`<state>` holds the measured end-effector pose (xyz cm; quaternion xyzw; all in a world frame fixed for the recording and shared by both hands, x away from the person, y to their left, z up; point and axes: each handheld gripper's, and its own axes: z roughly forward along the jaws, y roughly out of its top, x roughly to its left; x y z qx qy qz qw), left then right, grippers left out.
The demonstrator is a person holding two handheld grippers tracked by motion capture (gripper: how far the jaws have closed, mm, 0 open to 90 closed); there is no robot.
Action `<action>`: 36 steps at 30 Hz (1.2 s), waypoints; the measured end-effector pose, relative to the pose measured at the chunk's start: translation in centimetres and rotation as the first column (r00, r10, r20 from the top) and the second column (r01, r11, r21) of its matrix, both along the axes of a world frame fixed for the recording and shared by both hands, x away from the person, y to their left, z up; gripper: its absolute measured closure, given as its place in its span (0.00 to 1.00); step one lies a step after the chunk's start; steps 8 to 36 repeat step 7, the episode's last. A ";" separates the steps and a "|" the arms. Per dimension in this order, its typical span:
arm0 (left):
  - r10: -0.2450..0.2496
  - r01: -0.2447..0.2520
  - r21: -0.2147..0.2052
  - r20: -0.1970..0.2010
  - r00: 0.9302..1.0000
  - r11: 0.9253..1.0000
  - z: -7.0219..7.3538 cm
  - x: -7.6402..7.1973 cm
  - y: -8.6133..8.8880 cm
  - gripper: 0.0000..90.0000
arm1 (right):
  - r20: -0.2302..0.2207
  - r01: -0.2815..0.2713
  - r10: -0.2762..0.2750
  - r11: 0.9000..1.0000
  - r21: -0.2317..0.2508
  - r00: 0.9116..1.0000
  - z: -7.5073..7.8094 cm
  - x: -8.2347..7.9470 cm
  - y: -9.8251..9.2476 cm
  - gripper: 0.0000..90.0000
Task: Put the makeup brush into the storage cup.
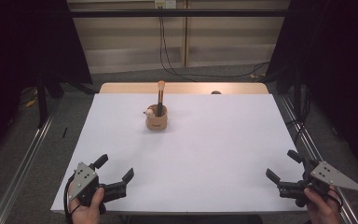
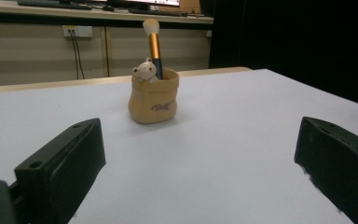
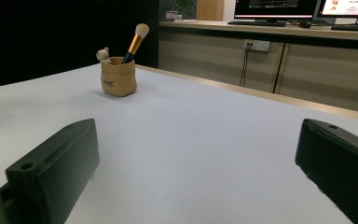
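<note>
A tan sack-shaped pot (image 1: 156, 120) (image 2: 153, 102) (image 3: 118, 76) stands upright on the white table (image 1: 214, 154), toward the back middle. A makeup brush (image 1: 160, 95) (image 2: 153, 39) (image 3: 135, 41) with a gold ferrule and pale bristles stands in it, and a small bear figure (image 1: 148, 112) (image 2: 144, 71) (image 3: 104, 54) sits on its rim. My left gripper (image 1: 115, 169) (image 2: 200, 168) rests at the near left edge, open, with nothing between its jaws. At the near right edge my right gripper (image 1: 283, 166) (image 3: 198, 172) is open and holds nothing.
A wooden strip (image 1: 182, 88) runs along the table's far edge with a small dark spot (image 1: 216, 93) on it. Metal rails (image 1: 23, 163) flank the table on the floor. Cables (image 1: 168, 56) hang at the back wall. Monitors (image 3: 279, 9) stand on a counter.
</note>
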<state>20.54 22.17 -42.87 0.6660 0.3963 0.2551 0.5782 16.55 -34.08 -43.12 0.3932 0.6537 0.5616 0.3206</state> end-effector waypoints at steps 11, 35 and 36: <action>-0.010 0.010 0.003 -0.007 1.000 1.000 -0.2 0.1 -0.1 0.01 | -0.006 0.000 0.000 1.000 -0.007 1.000 0.0 -0.1 -0.1 0.00; -0.010 0.010 0.003 -0.007 1.000 1.000 -0.2 0.1 -0.1 0.01 | -0.006 0.000 0.000 1.000 -0.007 1.000 0.0 -0.1 -0.1 0.00; -0.010 0.010 0.003 -0.007 1.000 1.000 -0.2 0.1 -0.1 0.01 | -0.006 0.000 0.000 1.000 -0.007 1.000 0.0 -0.1 -0.1 0.00</action>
